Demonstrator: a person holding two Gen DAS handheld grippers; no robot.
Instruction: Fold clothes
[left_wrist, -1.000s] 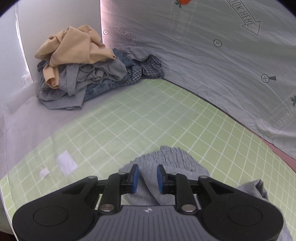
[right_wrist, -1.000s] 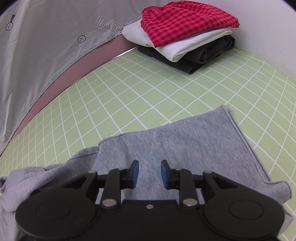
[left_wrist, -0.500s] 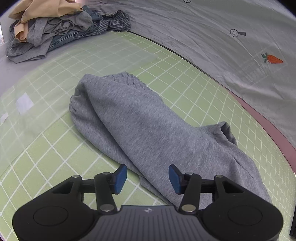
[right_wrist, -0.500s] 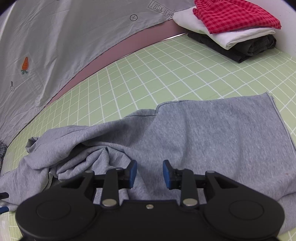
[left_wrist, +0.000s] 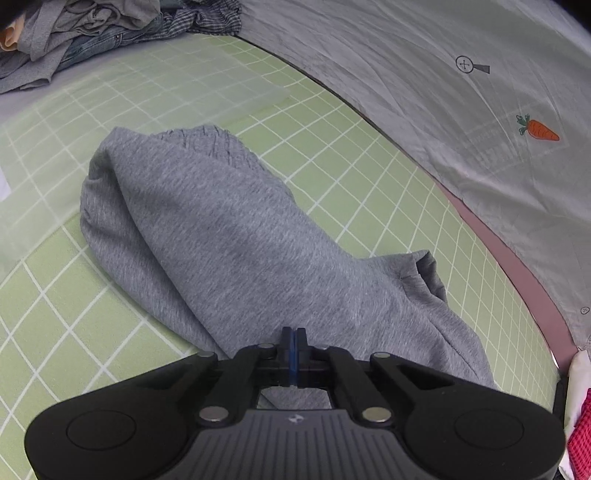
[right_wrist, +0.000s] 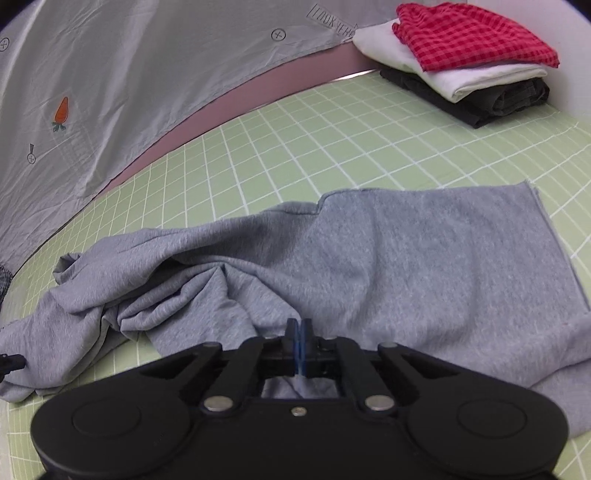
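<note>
- Left gripper (left_wrist: 294, 338): blue pads pressed together, no gap showing. Grey cloth visible in the window behind the pads and all round the tips, so it looks clamped on the near edge of the grey garment (left_wrist: 221, 236).
- Right gripper (right_wrist: 299, 334): jaws likewise fully closed, pads meeting. Grey cloth bunched under and behind the tips; appears pinched on the same garment's near edge.
- Grey garment, left wrist view: a long rumpled mound running away from the gripper, ribbed hem at the far end, a folded lump at the right.
- Grey garment (right_wrist: 406, 266), right wrist view: right part lies flat with a straight raw edge; left part crumpled into folds and trailing off to the left edge of the picture.
- Surface: green mat (left_wrist: 332, 147) with a white grid, garment lying on it. A mauve strip (right_wrist: 236, 99) borders the mat on the far side.
- Backdrop: grey sheet (left_wrist: 424, 74) rising behind the strip, printed with a carrot (left_wrist: 539, 130), small crosshair marks and a boxed text label.
- Unfolded pile (left_wrist: 92, 29): grey, denim and checked clothes heaped at the far left corner of the mat.
- Folded stack (right_wrist: 469, 70): red checked piece on top, white beneath, dark one at the bottom, far right corner, well apart from the garment.
</note>
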